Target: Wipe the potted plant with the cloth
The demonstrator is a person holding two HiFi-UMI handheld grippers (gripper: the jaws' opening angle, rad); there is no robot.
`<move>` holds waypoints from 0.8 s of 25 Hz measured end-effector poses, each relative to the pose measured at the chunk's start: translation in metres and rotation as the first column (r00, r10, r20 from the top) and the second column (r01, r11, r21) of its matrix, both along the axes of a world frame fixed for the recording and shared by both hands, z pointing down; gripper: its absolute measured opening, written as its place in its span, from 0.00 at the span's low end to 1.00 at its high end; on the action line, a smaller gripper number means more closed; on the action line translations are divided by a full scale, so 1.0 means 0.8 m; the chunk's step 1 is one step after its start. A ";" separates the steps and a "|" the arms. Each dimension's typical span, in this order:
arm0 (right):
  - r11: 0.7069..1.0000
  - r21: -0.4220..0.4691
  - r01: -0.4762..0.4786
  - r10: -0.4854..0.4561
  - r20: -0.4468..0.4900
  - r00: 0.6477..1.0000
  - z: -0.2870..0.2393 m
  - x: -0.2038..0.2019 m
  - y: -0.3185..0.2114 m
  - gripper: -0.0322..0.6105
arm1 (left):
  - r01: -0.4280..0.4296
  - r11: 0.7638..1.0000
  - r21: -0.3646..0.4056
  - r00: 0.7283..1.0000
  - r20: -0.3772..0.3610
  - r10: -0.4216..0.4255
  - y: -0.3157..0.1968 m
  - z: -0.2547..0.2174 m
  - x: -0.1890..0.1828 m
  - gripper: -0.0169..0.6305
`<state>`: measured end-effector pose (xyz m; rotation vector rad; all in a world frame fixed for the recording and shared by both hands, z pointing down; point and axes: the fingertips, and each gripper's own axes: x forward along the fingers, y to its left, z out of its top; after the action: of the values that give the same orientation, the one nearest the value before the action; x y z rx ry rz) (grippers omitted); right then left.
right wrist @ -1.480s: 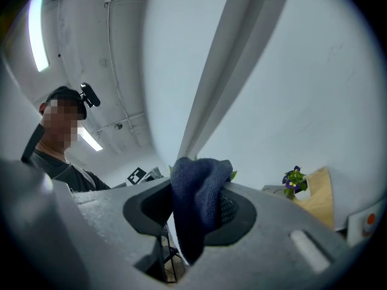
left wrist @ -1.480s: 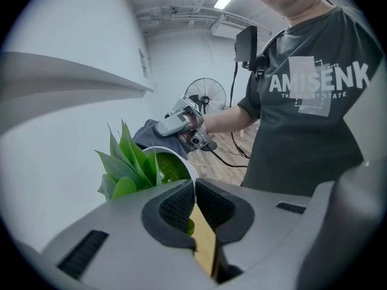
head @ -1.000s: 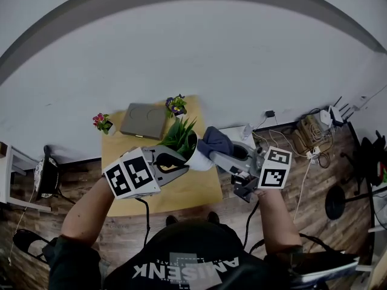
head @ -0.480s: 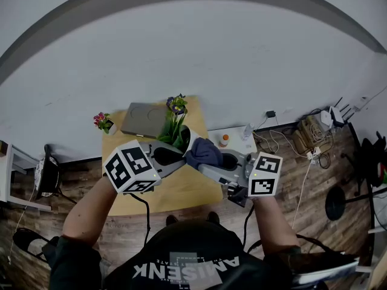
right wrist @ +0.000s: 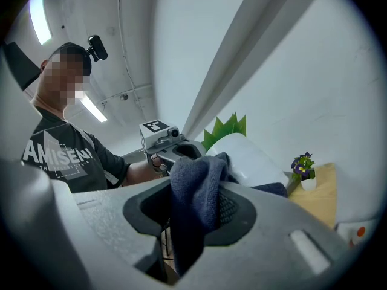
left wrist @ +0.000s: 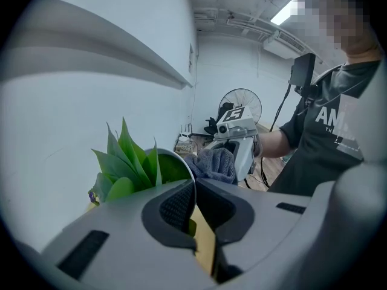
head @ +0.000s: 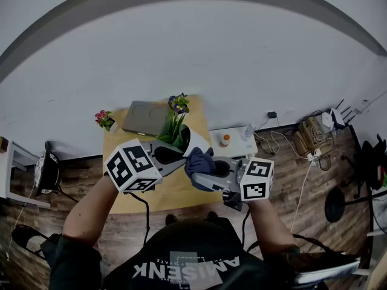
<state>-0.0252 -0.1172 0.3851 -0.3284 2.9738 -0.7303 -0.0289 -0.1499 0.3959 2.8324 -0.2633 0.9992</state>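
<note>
As the left claw (left wrist: 195, 201) pinches the potted plant (head: 192, 142), the right claw (right wrist: 196, 219), clamping the cloth (head: 199, 161), has slid leftward, wiping it.

cloth (right wrist: 193, 192): soft napped fabric, matt, dark blue-grey
pot (right wrist: 254, 159): smooth white wall with a slight sheen; plastic or ceramic, cannot tell
leaves (left wrist: 130, 159): smooth green, faintly glossy
left gripper (left wrist: 195, 201): grey moulded plastic, matt, finely grained
pads (left wrist: 174, 206): dark, rubbery-looking, closely ribbed
right gripper (right wrist: 190, 209): grey matt plastic, grainy
table (head: 184, 193): pale wood, smooth, matt
floor (head: 290, 180): dark wood planks, streaky grain
</note>
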 end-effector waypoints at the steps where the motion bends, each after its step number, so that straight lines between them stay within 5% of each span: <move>1: 1.000 -0.003 0.001 -0.001 -0.003 1.000 0.002 -0.001 0.001 0.25 | 0.002 1.000 -0.002 1.000 0.000 -0.002 0.000 0.000 0.000 0.04; 9: 0.999 -0.047 0.014 -0.016 -0.033 0.999 0.021 -0.009 0.008 0.25 | 0.012 1.000 0.012 1.000 0.009 -0.012 0.002 0.002 -0.003 0.04; 20: 0.998 0.007 -0.060 0.060 0.048 0.997 -0.023 0.026 -0.003 0.25 | 0.092 0.994 0.066 0.977 0.188 -0.103 -0.015 0.066 -0.051 0.04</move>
<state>-0.0042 -0.1195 0.3664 -0.3922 2.9074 -0.7095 -0.0701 -0.1621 0.4487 2.7431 -0.4523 1.2622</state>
